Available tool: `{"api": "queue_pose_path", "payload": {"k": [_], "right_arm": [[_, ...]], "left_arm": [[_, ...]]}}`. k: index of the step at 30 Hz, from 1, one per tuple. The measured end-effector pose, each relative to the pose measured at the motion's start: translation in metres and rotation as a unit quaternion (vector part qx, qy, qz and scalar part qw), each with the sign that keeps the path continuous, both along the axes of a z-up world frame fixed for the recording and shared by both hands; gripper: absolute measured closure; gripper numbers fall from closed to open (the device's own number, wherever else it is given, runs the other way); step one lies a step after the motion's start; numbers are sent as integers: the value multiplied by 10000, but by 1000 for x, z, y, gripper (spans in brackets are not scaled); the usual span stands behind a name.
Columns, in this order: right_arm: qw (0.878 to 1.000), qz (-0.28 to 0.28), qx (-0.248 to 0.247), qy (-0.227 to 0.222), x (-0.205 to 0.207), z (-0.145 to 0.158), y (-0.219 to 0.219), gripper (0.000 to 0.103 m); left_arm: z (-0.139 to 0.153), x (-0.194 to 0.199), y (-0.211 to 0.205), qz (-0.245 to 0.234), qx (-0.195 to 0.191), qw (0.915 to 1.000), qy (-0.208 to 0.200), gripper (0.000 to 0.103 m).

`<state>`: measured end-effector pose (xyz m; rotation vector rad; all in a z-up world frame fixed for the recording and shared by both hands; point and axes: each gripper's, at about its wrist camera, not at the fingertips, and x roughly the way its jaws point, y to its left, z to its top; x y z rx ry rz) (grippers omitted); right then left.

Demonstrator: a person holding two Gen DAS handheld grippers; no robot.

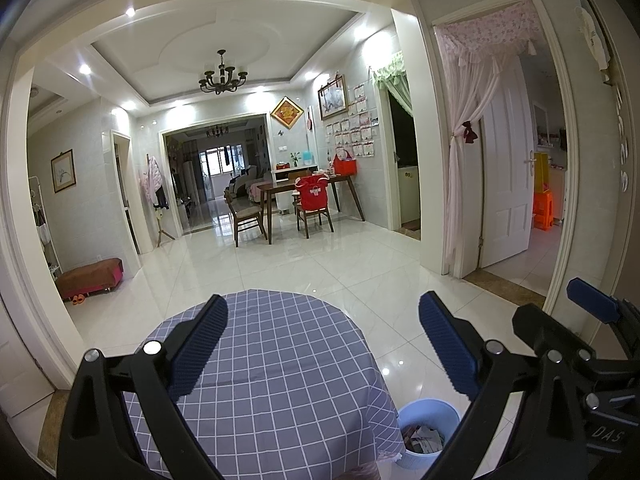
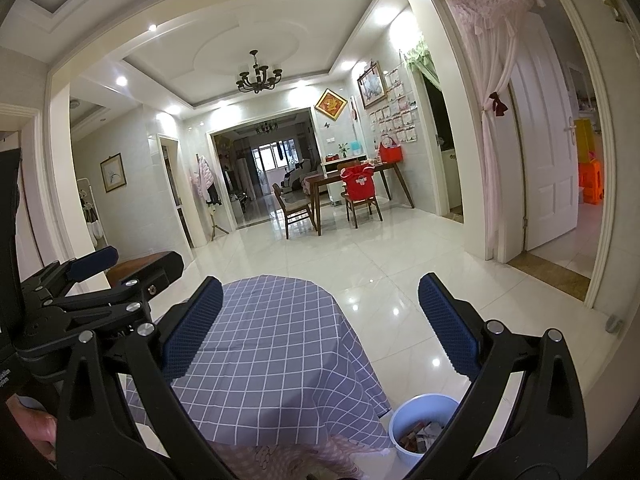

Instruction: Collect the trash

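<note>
Trash (image 1: 425, 438) in pale blue bin (image 1: 430, 410) beside table (image 1: 276, 360) | left hand-held gripper (image 1: 322, 346) spread wide, held nothing | right hand-held gripper (image 2: 320, 328) likewise, hovered above table

Light blue bin (image 1: 430, 432) at five o'clock partly hidden behind the left gripper (image 1: 320, 344) finger, its crumpled paper contents (image 1: 426, 438) too jumbled to identify, checked tablecloth (image 1: 280, 380) cut off at six o'clock, table legs hidden beneath it, far living room details too small to tell.

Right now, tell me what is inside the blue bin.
The blue bin holds crumpled paper scraps and wrappers. Its lower contents are hidden beneath them and behind its wall.
</note>
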<state>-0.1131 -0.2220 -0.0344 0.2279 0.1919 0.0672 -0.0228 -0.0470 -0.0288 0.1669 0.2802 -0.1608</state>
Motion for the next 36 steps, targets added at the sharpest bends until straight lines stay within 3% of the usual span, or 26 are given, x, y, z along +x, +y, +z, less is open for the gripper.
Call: {"api": "queue_pose_path", "payload": {"k": [13,23,36], "right_arm": [[10000,16,2,32,4,-3,2,7],[10000,15,0,40,4,0,3,7],[9995,118,-126,267,1,-18,44,7]], "left_arm": [[-21,-4,18,16,-14,10000,69,8],[-20,-2,20,16,-23,10000,82,8],[-43,7,47,116,-163,9993,328,8]]}}
